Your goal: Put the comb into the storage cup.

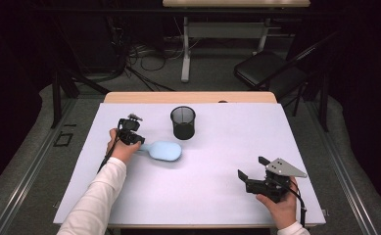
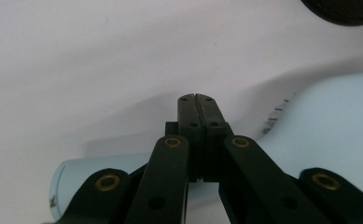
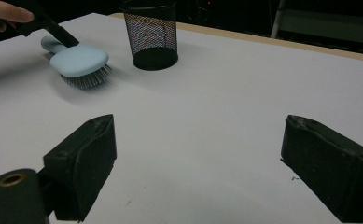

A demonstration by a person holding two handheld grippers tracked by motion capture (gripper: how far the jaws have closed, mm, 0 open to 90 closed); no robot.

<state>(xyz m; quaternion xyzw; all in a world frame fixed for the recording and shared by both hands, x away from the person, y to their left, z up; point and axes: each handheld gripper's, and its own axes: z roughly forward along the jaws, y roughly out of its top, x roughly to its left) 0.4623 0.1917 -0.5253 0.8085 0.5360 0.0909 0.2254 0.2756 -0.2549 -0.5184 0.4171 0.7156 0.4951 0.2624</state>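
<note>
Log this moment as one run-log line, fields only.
left gripper: shut, over brush handle, grip unclear | right gripper: open, empty, near table edge | mesh cup: upright, behind brush, apart

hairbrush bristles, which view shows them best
The right gripper view: the light blue hairbrush lies bristles down and its dark bristles show side-on under the head. The high view shows just the smooth back of the head from above. The left gripper view gives the handle, part of the head and a few bristle tips.
</note>
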